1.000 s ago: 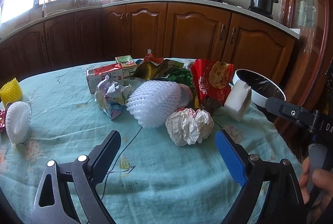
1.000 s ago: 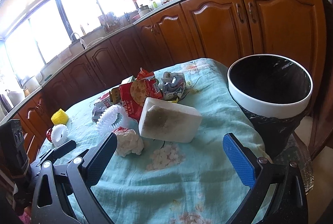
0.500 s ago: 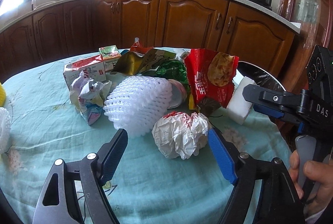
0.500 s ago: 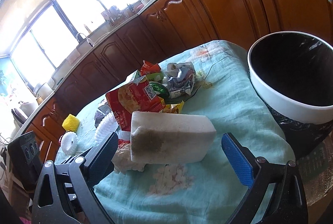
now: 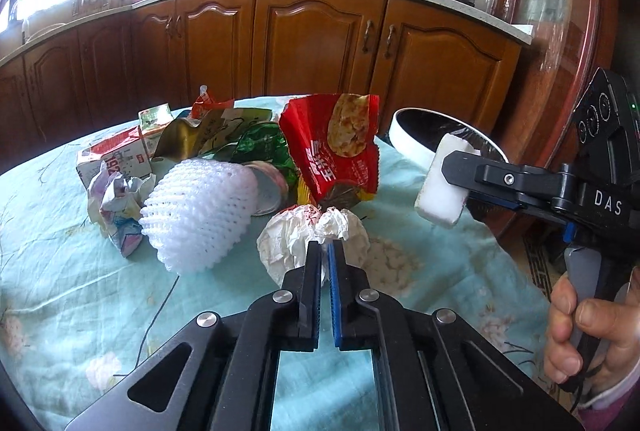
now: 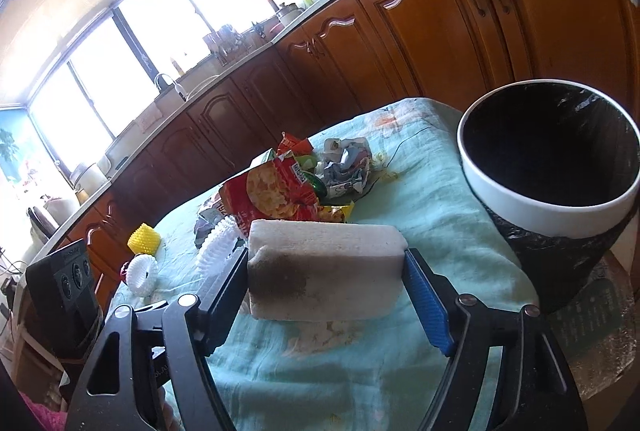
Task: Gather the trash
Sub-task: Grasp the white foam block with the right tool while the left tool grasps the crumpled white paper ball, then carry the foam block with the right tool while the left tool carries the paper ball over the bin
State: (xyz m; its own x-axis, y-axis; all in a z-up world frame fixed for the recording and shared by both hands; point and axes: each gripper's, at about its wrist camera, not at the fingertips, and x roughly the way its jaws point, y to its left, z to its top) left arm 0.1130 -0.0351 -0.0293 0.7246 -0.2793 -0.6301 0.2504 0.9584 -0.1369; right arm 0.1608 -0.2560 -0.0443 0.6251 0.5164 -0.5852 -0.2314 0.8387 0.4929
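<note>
White foam block [image 6: 326, 267] sits clamped in our right gripper [image 6: 326, 273], clear of the tablecloth [image 6: 440, 199]; we should carry it level over the bin [image 6: 548, 215]. Only the left view shows our left gripper [image 5: 325, 251] pinching the crumpled paper ball [image 5: 288, 243], not yet lifted.

Right hand-held gripper [image 6: 326, 277] clamps stained foam block [image 6: 324, 271] above tablecloth [image 6: 440, 215] — black-lined bin [image 6: 548, 167] right.
</note>
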